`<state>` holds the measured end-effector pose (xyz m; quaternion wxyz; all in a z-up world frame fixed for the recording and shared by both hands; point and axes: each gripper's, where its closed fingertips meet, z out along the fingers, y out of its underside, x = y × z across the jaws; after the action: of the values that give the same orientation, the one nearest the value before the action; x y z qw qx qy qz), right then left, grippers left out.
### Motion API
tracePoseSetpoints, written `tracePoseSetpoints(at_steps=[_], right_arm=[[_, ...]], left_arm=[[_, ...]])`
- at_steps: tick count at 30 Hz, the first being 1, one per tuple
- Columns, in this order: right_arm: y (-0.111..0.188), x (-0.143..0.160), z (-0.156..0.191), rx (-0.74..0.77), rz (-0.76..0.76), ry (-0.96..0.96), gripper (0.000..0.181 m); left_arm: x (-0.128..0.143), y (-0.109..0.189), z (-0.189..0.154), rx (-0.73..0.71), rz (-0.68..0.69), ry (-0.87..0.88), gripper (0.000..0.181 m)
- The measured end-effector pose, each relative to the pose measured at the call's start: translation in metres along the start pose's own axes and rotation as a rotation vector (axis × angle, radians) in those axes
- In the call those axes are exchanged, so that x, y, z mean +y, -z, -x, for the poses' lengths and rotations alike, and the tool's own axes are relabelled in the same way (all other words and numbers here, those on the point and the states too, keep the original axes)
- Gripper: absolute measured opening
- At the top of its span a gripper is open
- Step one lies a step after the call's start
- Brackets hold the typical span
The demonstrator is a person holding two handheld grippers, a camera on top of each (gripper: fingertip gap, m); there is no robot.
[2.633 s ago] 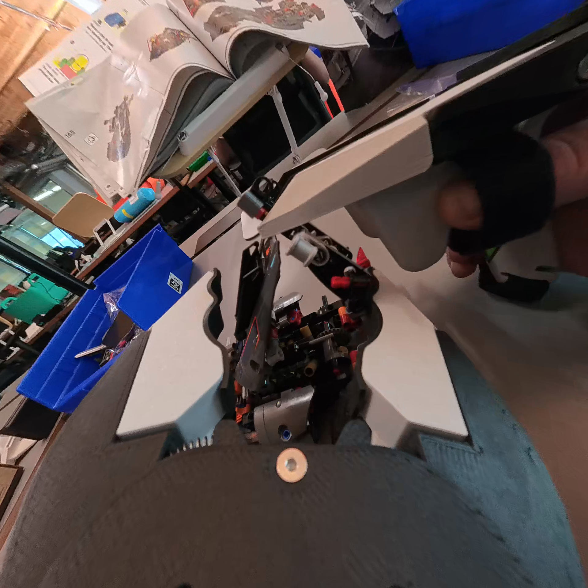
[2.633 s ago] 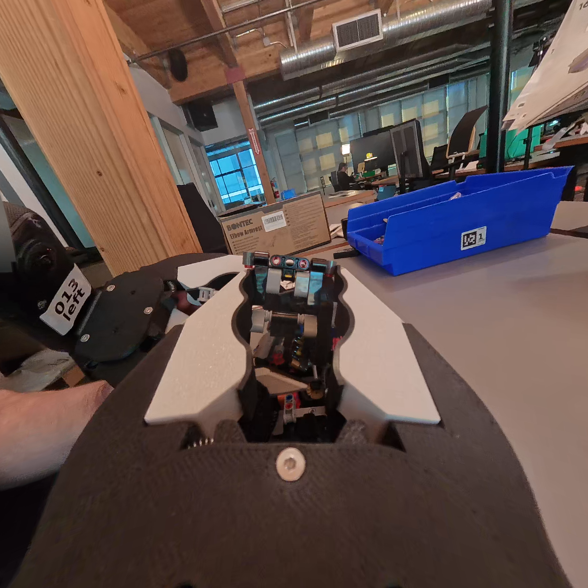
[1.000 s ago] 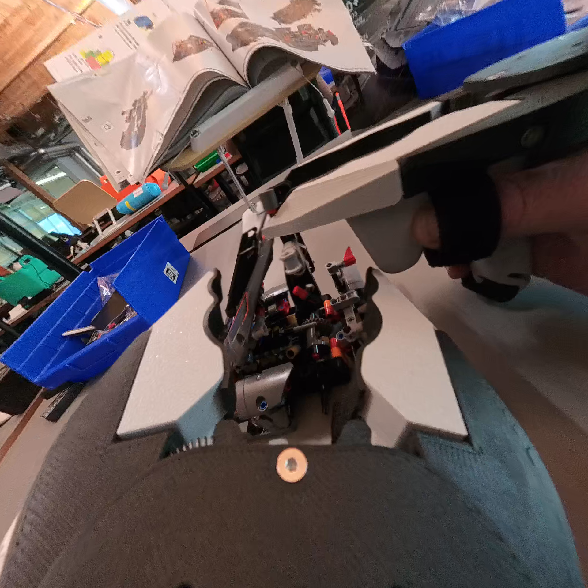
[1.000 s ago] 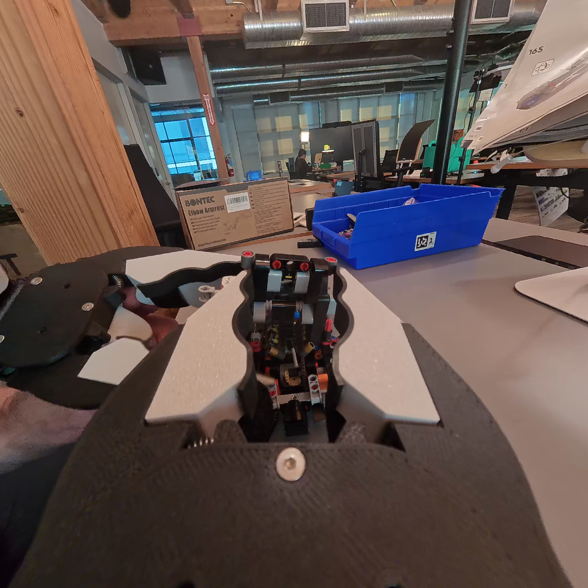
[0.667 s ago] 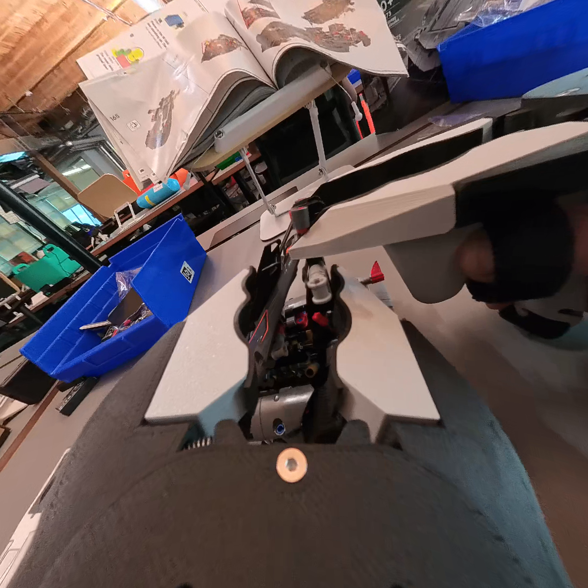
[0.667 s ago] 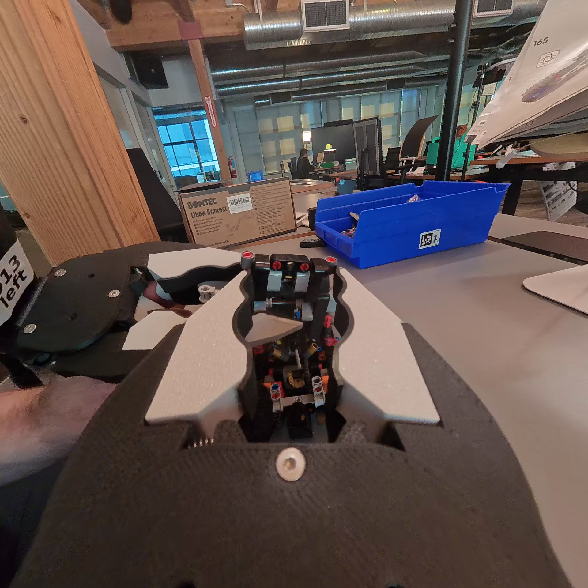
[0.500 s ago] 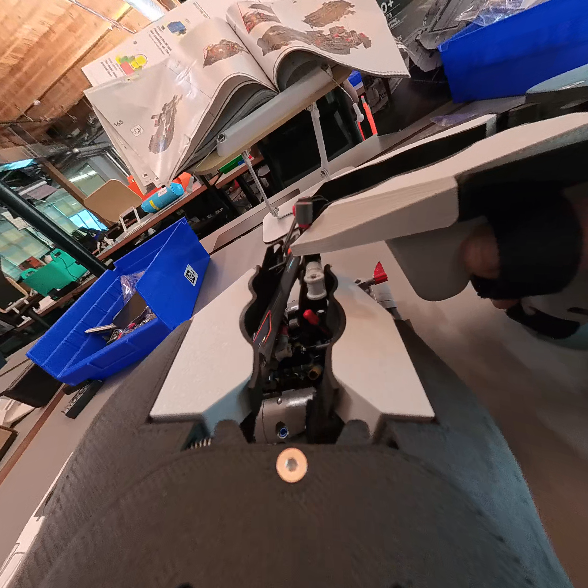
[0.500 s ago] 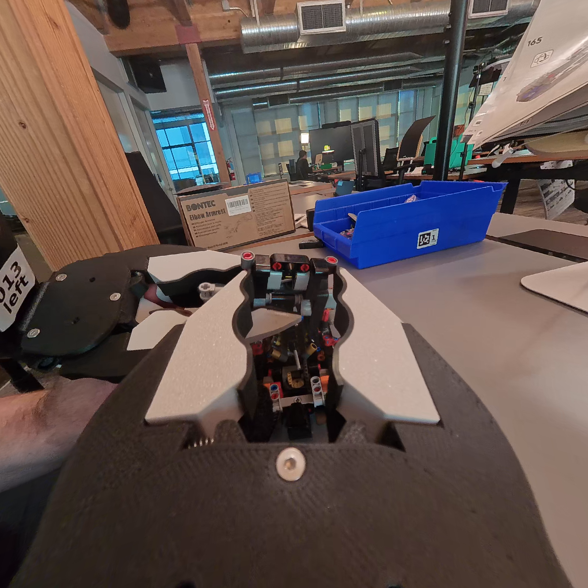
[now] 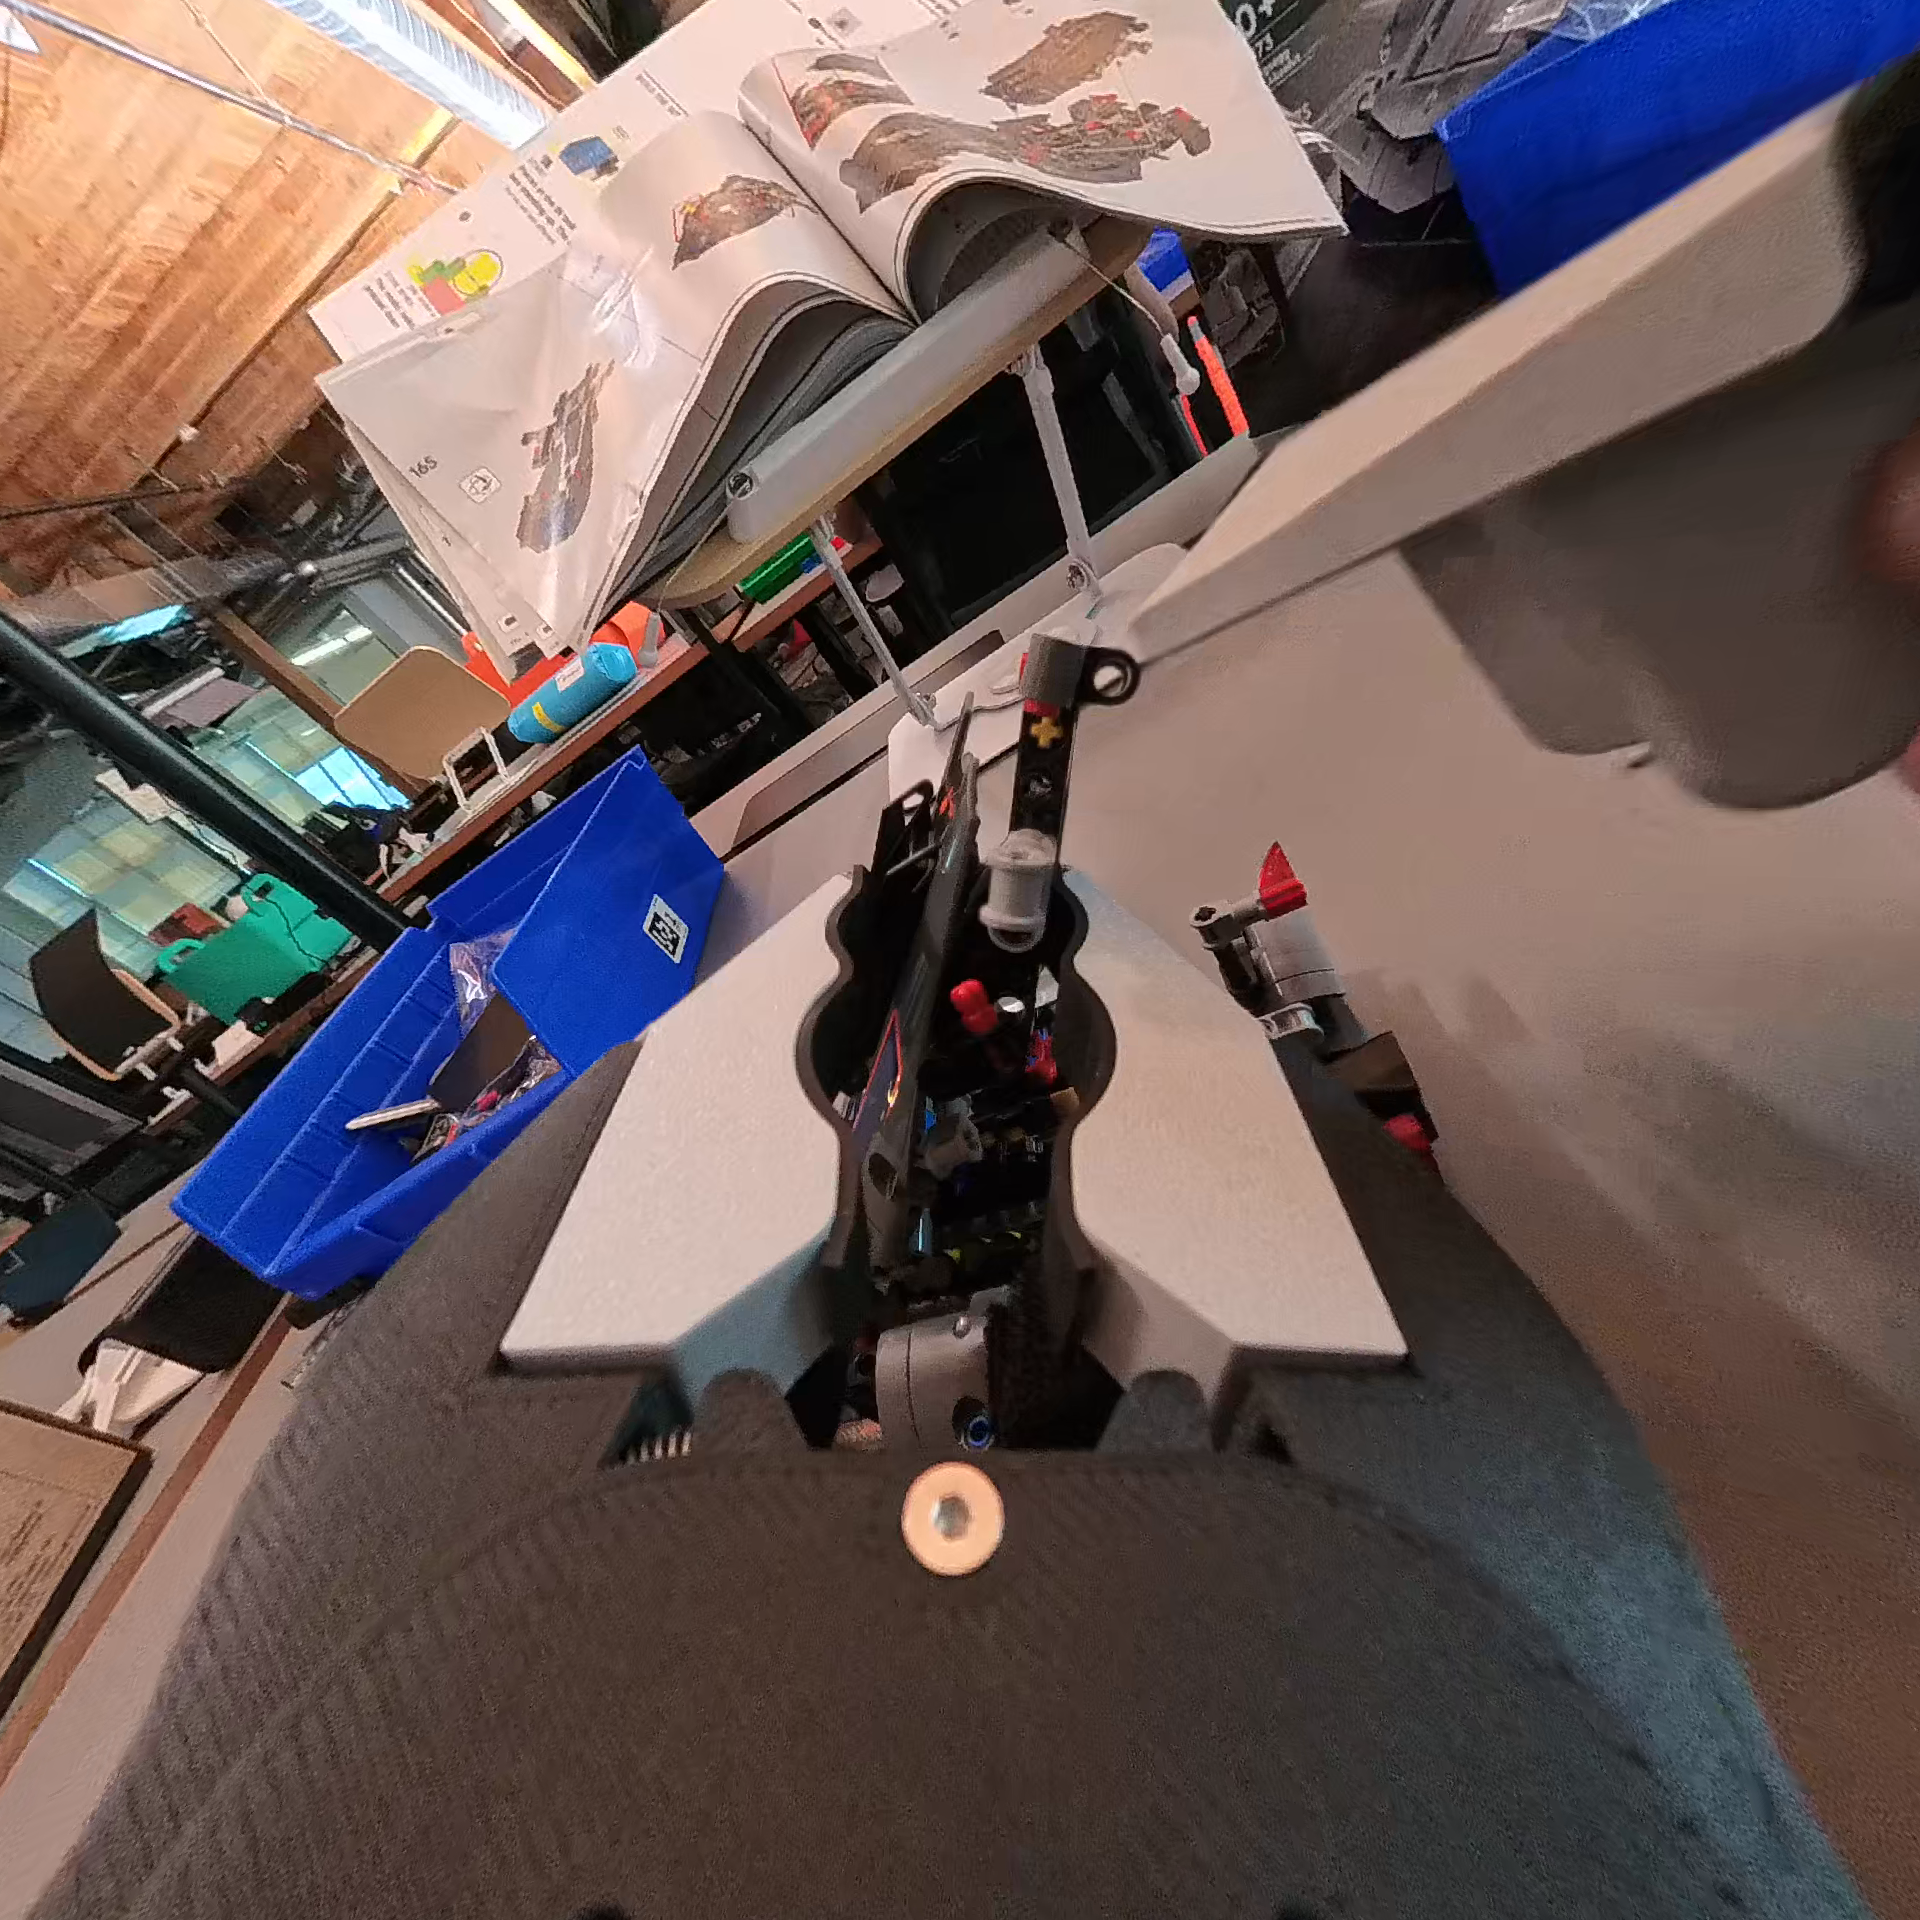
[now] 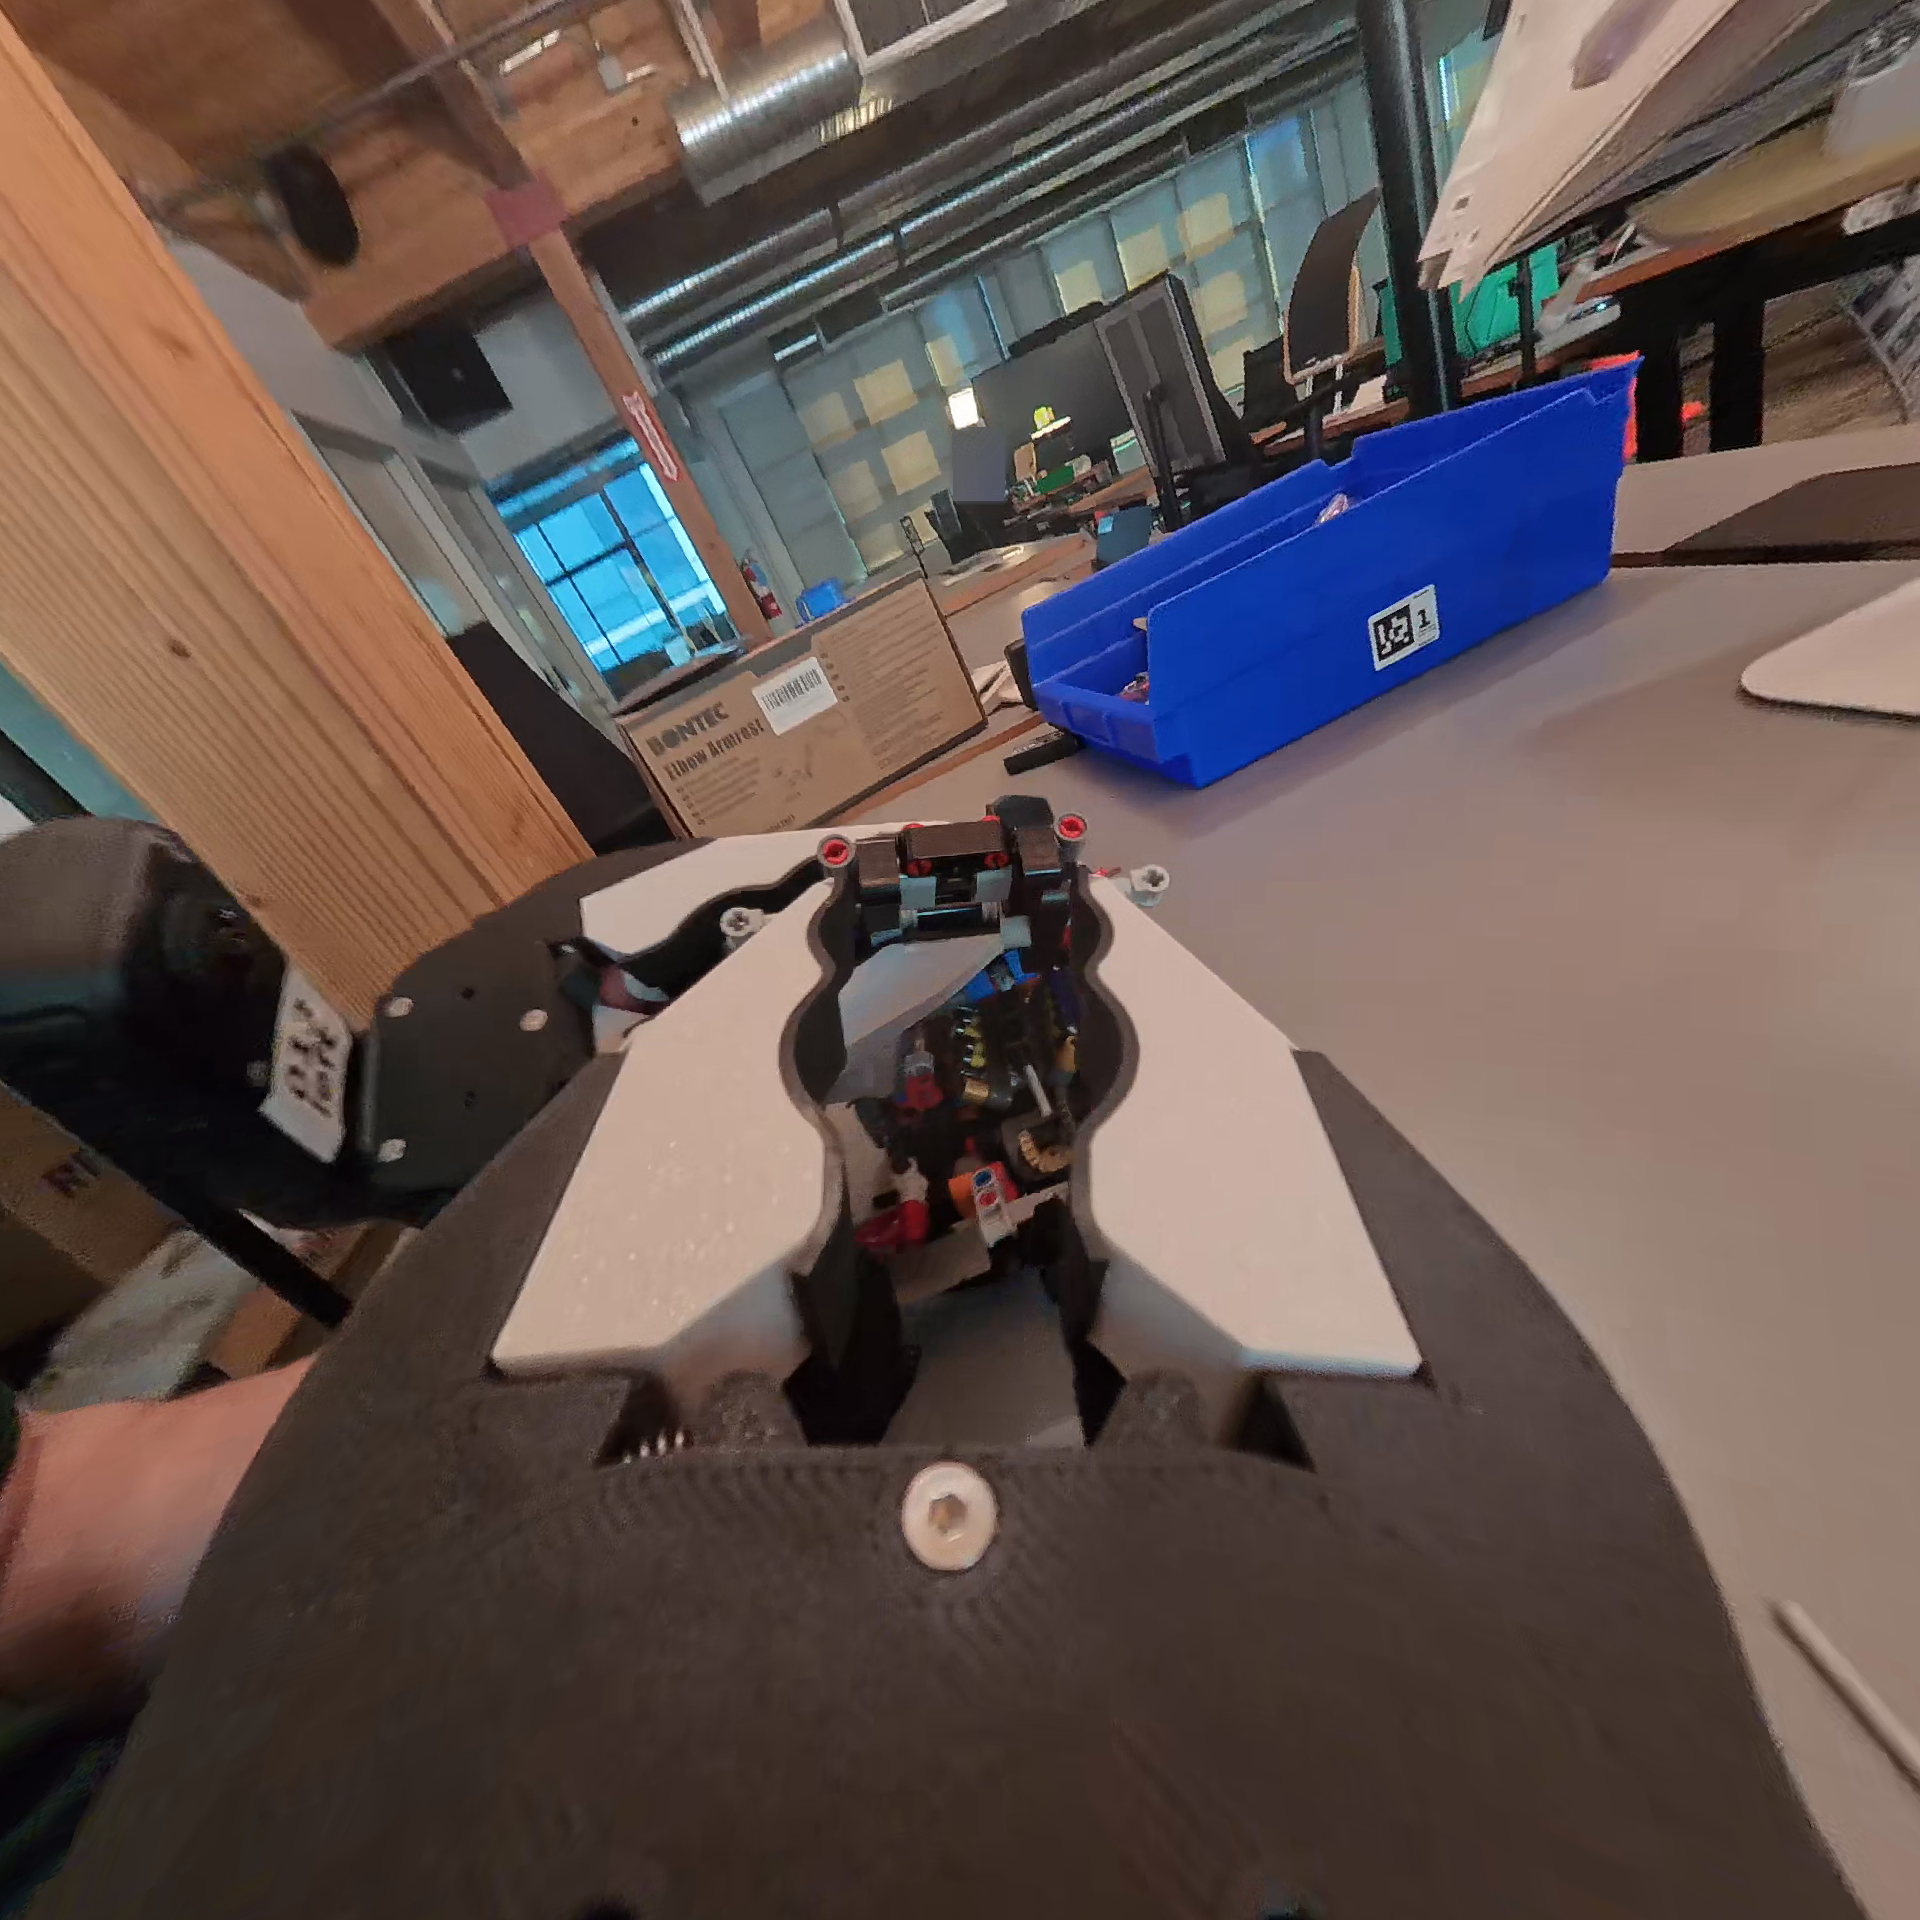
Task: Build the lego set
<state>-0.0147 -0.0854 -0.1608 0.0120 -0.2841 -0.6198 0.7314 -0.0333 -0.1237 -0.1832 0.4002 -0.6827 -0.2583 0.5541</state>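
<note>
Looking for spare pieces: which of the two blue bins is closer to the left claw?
The tagged blue bin just left of the left claw; the other blue bin sits far off at upper right.

left gripper [image 9: 951, 1049]: black ribbed printed body, two pale grey wedge fingers with black scalloped inner edges, one silver socket screw at centre | right gripper [image 10: 956, 1029]: same build, same screw, small spring at left finger root | left unit's side plate black, silver screws, white label
</note>
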Motion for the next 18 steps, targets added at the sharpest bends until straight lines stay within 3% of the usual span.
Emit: tracePoseSetpoints(at_steps=[3, 6, 11, 18], right_arm=[[0.015, 0.000, -0.002, 0.025, 0.007, -0.024, 0.020], [0.010, 0.019, -0.002, 0.037, 0.125, 0.004, 0.002], [-0.012, 0.035, -0.002, 0.038, 0.208, -0.015, 0.000], [-0.027, 0.035, 0.001, -0.007, 0.187, -0.084, 0.000]], left_arm=[[0.000, 0.000, -0.002, 0.008, -0.003, -0.015, 0.030], [0.001, 0.001, -0.001, 0.011, -0.005, -0.016, 0.030], [0.002, 0.004, -0.001, 0.015, -0.001, -0.034, 0.030], [0.004, 0.004, 0.000, 0.020, 0.004, -0.057, 0.030]])
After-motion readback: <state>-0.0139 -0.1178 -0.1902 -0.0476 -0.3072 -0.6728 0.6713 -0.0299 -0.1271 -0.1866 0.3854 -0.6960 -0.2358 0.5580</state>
